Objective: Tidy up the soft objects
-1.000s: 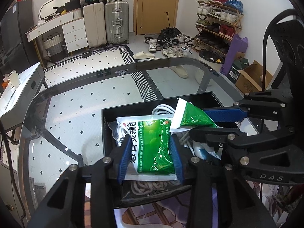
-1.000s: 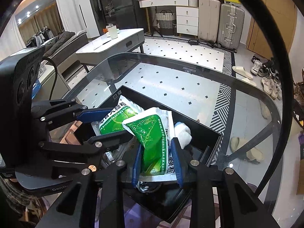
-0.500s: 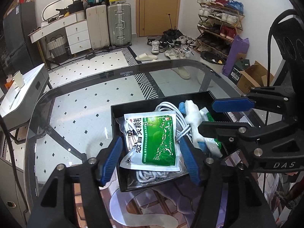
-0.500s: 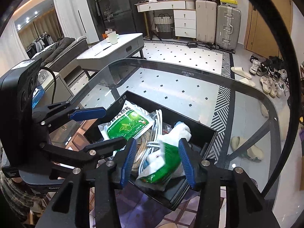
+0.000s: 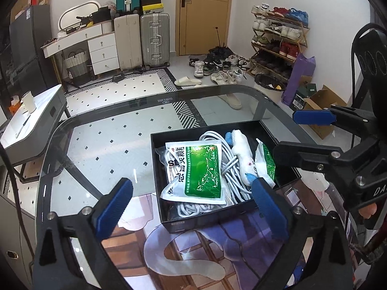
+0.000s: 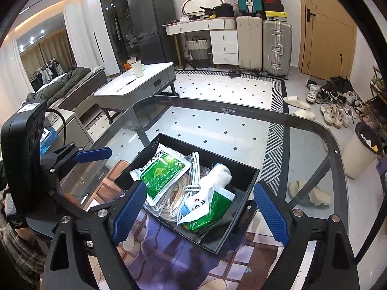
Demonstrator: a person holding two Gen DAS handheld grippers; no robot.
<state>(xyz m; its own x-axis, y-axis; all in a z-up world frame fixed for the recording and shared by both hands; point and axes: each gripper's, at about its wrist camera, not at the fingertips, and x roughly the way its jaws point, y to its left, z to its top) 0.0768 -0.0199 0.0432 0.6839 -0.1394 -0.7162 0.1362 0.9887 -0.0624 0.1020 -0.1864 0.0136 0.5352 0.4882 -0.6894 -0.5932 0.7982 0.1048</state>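
Both hand-held grippers, left point(image 5: 191, 201) and right point(image 6: 200, 207), are opening, empty; the small green sachet point(image 6: 208, 213) leans on the black box's point(image 6: 244, 201) wall and could slip out.

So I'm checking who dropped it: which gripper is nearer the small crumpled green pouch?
Right. The right gripper, jaws opening, hangs just above the small crumpled green pouch; the left gripper hangs above the larger one, beside it.

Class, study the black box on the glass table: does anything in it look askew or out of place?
Mostly tidy. The smaller green packet leans tilted against the black box wall beside the white sock, and the larger green packet lies skewed over the white cable.
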